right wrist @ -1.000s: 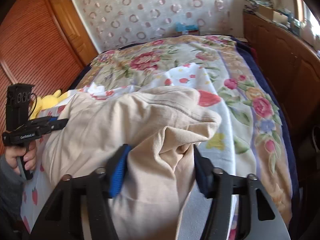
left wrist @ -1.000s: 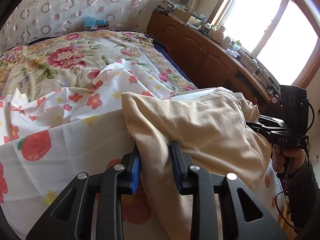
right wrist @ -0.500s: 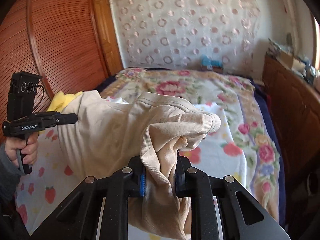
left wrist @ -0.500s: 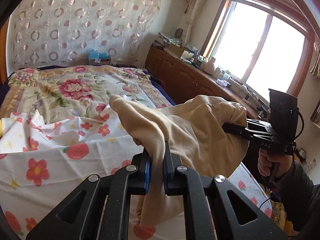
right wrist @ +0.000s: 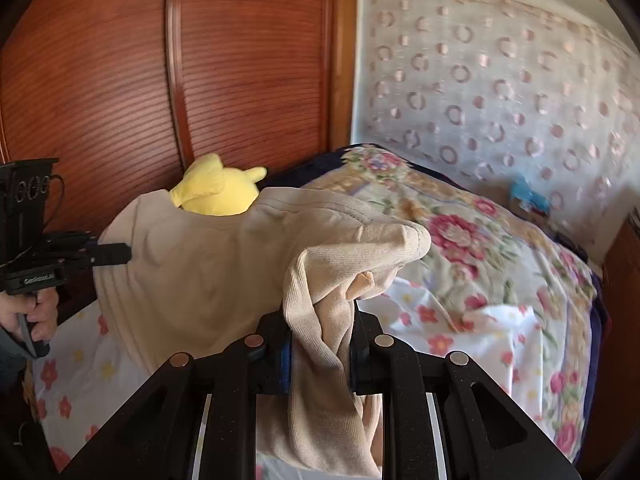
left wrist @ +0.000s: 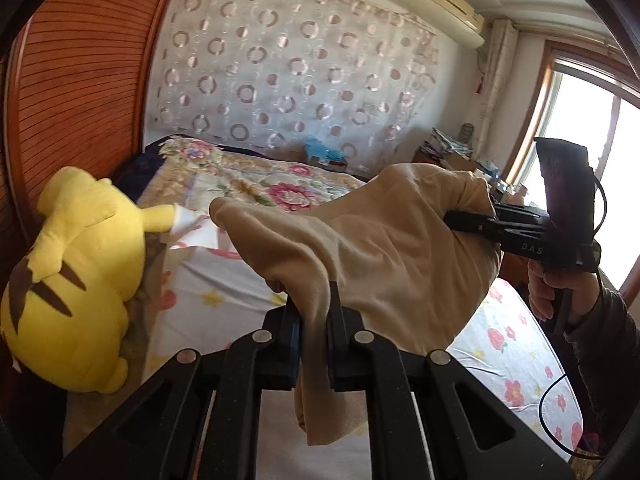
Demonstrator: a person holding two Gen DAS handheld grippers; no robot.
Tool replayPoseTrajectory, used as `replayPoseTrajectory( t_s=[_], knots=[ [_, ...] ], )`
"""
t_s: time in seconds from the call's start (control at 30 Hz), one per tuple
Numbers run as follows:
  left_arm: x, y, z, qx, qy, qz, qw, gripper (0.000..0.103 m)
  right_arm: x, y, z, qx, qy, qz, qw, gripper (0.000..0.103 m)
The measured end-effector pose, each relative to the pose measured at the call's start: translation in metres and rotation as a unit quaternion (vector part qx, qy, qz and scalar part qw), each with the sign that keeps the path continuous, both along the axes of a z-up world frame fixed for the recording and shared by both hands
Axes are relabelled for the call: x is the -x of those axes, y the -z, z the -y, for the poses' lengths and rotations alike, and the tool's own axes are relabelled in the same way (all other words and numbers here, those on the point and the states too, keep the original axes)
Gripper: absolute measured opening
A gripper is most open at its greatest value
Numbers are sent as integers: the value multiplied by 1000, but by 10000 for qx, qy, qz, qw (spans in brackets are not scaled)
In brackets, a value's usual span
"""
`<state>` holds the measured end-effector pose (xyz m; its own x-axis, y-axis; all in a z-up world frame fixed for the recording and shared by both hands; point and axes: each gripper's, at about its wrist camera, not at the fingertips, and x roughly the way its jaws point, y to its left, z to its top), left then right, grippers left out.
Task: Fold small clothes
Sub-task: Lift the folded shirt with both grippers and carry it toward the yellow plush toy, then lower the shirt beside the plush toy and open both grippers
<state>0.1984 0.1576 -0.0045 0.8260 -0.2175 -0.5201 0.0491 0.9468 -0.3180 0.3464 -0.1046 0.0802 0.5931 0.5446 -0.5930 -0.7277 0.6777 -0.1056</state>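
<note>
A beige ribbed garment (left wrist: 384, 256) hangs in the air above the bed, stretched between my two grippers. My left gripper (left wrist: 312, 320) is shut on one bunched edge of it; it also shows at the left of the right wrist view (right wrist: 120, 254). My right gripper (right wrist: 320, 332) is shut on the other bunched edge; it also shows at the right of the left wrist view (left wrist: 460, 216). The garment (right wrist: 192, 280) sags between them and its lower part is hidden behind the gripper bodies.
The bed has a floral quilt (right wrist: 460, 240) and a white flowered sheet (left wrist: 508, 344). A yellow plush toy (left wrist: 68, 280) lies at the bed's left edge by a wooden wardrobe (right wrist: 160, 80). A window (left wrist: 600, 160) and cluttered sideboard are on the right.
Both grippers closed on the garment, lifted it off the bed and swung left toward the wardrobe and plush toy.
</note>
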Motion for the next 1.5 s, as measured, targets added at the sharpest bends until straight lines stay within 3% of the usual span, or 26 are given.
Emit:
replayPoseTrajectory(
  t_s=[0.2, 0.4, 0.67, 0.83, 0.97, 1.03, 1.07, 1.13, 1.2, 1.3, 1.5],
  knots=[
    [9, 42, -36, 216, -590, -281, 9976, 11, -54, 11, -86, 654, -556, 124, 9962, 20],
    [11, 67, -44, 303, -949, -511, 9937, 11, -99, 19, -161, 1113, -864, 141, 9899, 20],
    [14, 84, -48, 365, -1212, -836, 9884, 11, -133, 32, -209, 1075, -1182, -151, 9870, 25],
    [19, 87, -48, 157, -1274, -923, 9874, 13, -147, 38, -207, 751, -560, -244, 9953, 46],
    [30, 83, -47, -10, -1398, -859, 9864, 26, -146, 43, -193, 412, -400, -260, 9980, 46],
    [35, 80, -48, -30, -1417, -742, 9871, 40, -140, 49, -186, 364, -381, -302, 9982, 46],
    [34, 78, -50, -74, -1446, -704, 9870, 42, -134, 51, -182, 360, -343, -276, 9984, 46],
    [42, 70, -49, -214, -1460, -581, 9873, 64, -121, 53, -169, 250, -315, -264, 9988, 46],
    [47, 64, -48, -413, -1555, -447, 9860, 80, -105, 50, -155, 82, -247, -299, 9992, 46],
    [54, 50, -41, -739, -1528, -253, 9852, 80, -84, 46, -132, -127, -95, -345, 9993, 46],
    [64, 28, -16, -901, -1261, -33, 9879, 80, -21, 36, -77, -431, 256, -252, 9984, 46]
  ],
)
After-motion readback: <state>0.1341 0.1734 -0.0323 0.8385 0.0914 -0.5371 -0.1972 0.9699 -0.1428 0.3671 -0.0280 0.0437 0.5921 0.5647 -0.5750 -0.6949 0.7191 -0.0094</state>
